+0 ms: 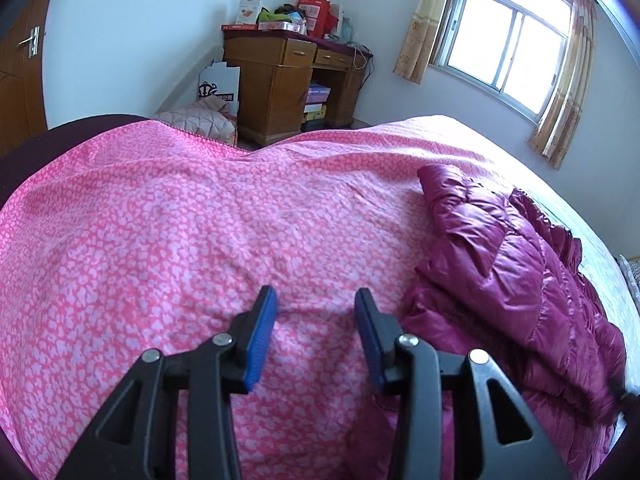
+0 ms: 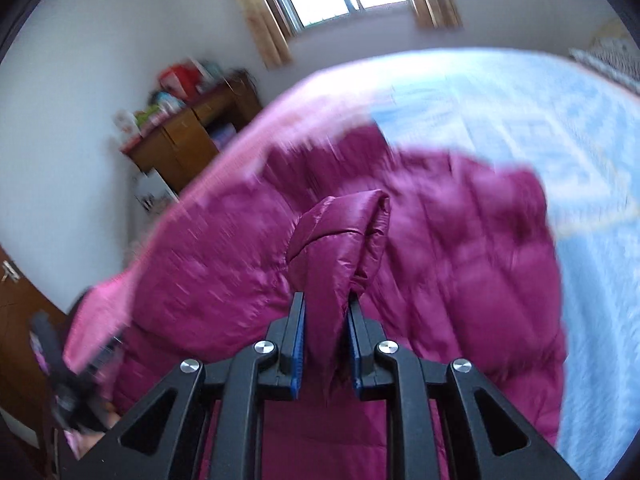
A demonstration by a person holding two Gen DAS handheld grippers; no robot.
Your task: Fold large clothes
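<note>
A shiny magenta puffer jacket (image 1: 500, 264) lies crumpled on the right side of the bed, on the pink patterned bedspread (image 1: 160, 220). My left gripper (image 1: 316, 294) hovers open over bare bedspread just left of the jacket, with nothing between its blue pads. In the right wrist view, my right gripper (image 2: 326, 298) is shut on a raised fold of the jacket (image 2: 340, 232), which stands up between the pads. The rest of the jacket (image 2: 460, 264) spreads out blurred below it.
A light blue sheet (image 2: 520, 120) covers the bed's far side. A cluttered wooden desk (image 1: 288, 76) stands against the wall beyond the bed, with a window (image 1: 508, 48) to its right. A wooden door (image 1: 20, 60) is at far left. A quilted pink bundle (image 1: 200, 116) lies on the floor.
</note>
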